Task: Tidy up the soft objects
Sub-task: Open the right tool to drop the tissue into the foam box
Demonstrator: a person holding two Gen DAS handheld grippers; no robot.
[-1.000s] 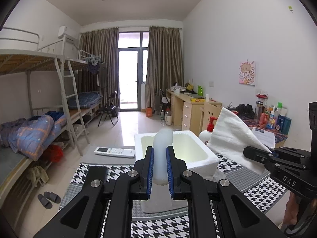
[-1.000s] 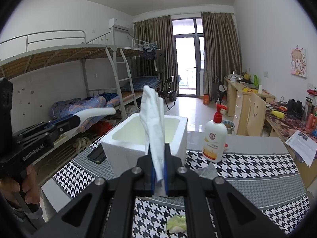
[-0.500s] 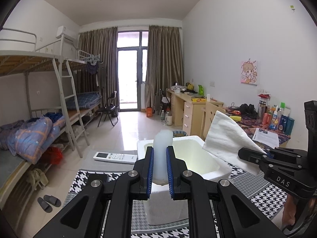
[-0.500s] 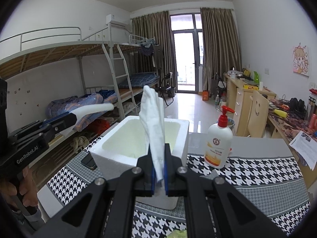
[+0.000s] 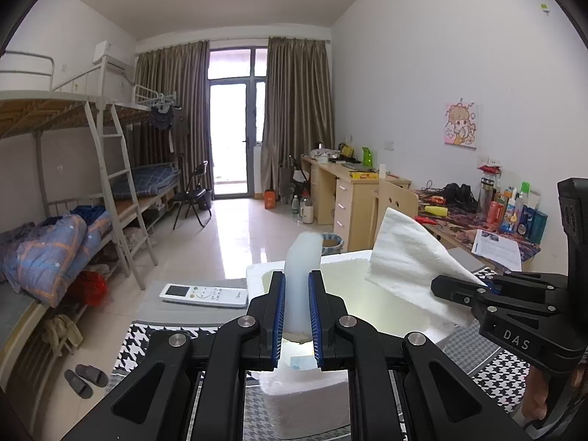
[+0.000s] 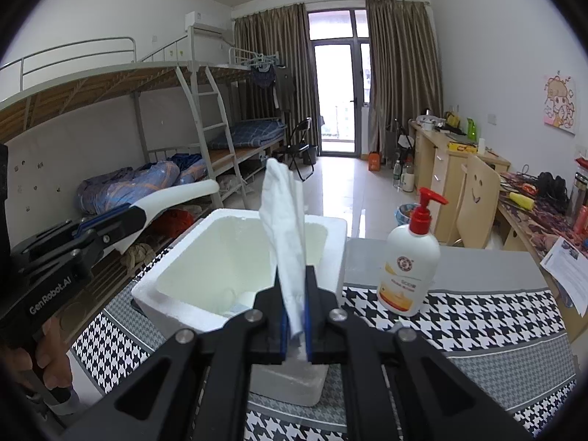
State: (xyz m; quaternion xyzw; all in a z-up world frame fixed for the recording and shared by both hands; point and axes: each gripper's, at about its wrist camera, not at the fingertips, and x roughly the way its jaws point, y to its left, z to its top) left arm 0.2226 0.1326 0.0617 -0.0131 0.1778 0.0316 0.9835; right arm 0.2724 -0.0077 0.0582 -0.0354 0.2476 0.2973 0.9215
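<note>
Presently both items hover undeposited: left tool (image 5: 296, 316) clamps a white tube (image 5: 300, 261), right tool (image 6: 294, 316) clamps a tissue (image 6: 284, 220), foam box (image 6: 176, 296) at 12 o'clock.

In the right wrist view, the foam box (image 6: 205, 296) sits at frame centre on the table (image 6: 496, 334), with the pump bottle (image 6: 408, 262) standing just right of it. The tissue (image 6: 284, 235) rises in front of the box, pinched at its lower end in the right gripper (image 6: 294, 325) at lower centre. The left gripper (image 6: 121, 222) reaches in from the left edge, above the box's left rim, holding a soft strip (image 6: 176, 194).

In the left wrist view, the remote control (image 5: 204, 296) lies left of the box (image 5: 305, 397), in the middle left of the frame. The 2 grippers stay apart.
</note>
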